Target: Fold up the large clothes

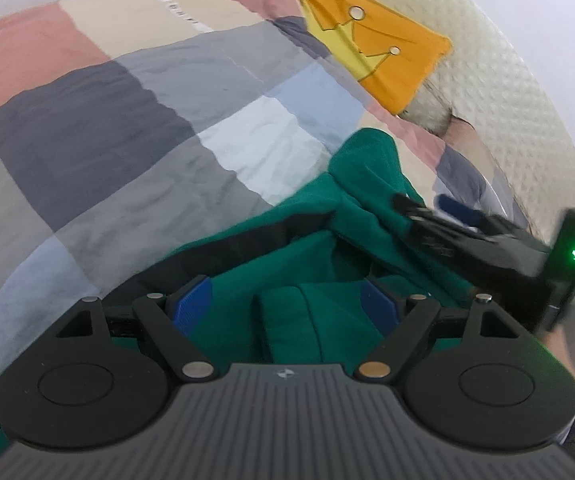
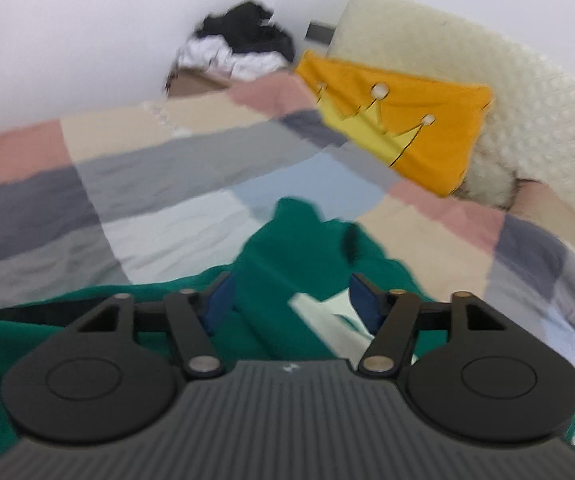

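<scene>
A green garment (image 1: 319, 248) with a black stripe lies rumpled on the bed. My left gripper (image 1: 287, 300) hovers low over it, open, with a green fold lying between its blue pads but not pinched. In the left wrist view my right gripper (image 1: 427, 206) reaches in from the right, fingers apart over the garment's raised far fold. In the blurred right wrist view the right gripper (image 2: 291, 304) stands open above the green garment (image 2: 287, 248), with a white patch (image 2: 327, 320) of the garment showing between its pads.
A patchwork bedcover (image 1: 127, 128) in grey, pink, beige and blue lies under everything. An orange crown cushion (image 1: 383, 52) leans on a cream quilted headboard (image 1: 507, 92). A pile of dark and white clothes (image 2: 239, 48) sits by the wall behind the bed.
</scene>
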{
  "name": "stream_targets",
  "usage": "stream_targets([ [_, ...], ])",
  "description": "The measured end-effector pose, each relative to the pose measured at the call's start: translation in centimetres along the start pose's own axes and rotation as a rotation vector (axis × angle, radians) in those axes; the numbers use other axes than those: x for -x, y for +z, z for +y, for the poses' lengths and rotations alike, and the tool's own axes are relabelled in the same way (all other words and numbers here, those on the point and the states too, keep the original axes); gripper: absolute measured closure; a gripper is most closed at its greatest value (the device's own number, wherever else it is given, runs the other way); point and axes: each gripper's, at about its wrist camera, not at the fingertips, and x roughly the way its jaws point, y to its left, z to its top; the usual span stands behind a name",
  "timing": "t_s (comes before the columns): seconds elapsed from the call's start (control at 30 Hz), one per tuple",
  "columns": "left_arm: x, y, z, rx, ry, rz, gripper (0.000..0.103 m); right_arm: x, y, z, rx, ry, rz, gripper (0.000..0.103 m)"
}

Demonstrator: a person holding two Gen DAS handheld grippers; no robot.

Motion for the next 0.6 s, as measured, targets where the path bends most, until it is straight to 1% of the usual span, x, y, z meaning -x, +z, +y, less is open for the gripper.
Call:
stream_targets([
  [0.1, -0.4, 0.1, 0.5, 0.016, -0.003, 0.013, 0.018, -2.5, 0.0, 1.9, 0.057, 0.001, 0.057, 0.041],
  [0.13, -0.6, 0.1, 0.7, 0.02, -0.002, 0.016, 0.018, -3.1, -0.3, 2.6, 0.088, -0.005, 0.073, 0.051],
  [0.17, -0.8, 0.1, 0.8, 0.025, -0.002, 0.02, 0.018, -3.8, -0.5, 2.9, 0.113, -0.019, 0.09, 0.065],
  [0.2, -1.1, 0.1, 0.9, 0.031, -0.002, 0.023, 0.018, -4.1, -0.7, 3.0, 0.119, -0.034, 0.099, 0.069],
  [0.27, -1.4, 0.1, 1.0, 0.042, -0.003, 0.031, 0.018, -4.0, -0.4, 2.7, 0.084, -0.041, 0.074, 0.089],
  [0.3, -1.6, 0.1, 1.1, 0.046, -0.003, 0.035, 0.018, -3.7, 0.1, 2.6, 0.056, -0.047, 0.048, 0.09],
  [0.33, -1.7, 0.0, 1.1, 0.047, -0.005, 0.038, 0.018, -3.4, 0.6, 2.3, 0.033, -0.049, 0.027, 0.093],
  [0.43, -1.9, -0.1, 1.0, 0.048, -0.006, 0.041, 0.018, -2.4, 2.6, 1.4, 0.036, -0.087, -0.06, 0.095],
  [0.47, -2.0, -0.1, 1.0, 0.048, -0.008, 0.042, 0.018, -2.5, 3.4, 0.4, 0.01, -0.08, -0.07, 0.096],
  [0.53, -2.2, -0.3, 0.9, 0.044, -0.005, 0.044, 0.018, -2.9, 4.8, -1.7, -0.045, -0.1, -0.085, 0.096],
  [0.6, -2.4, -0.4, 0.8, 0.039, -0.001, 0.048, 0.018, -3.9, 5.7, -4.4, -0.163, -0.105, -0.074, 0.096],
])
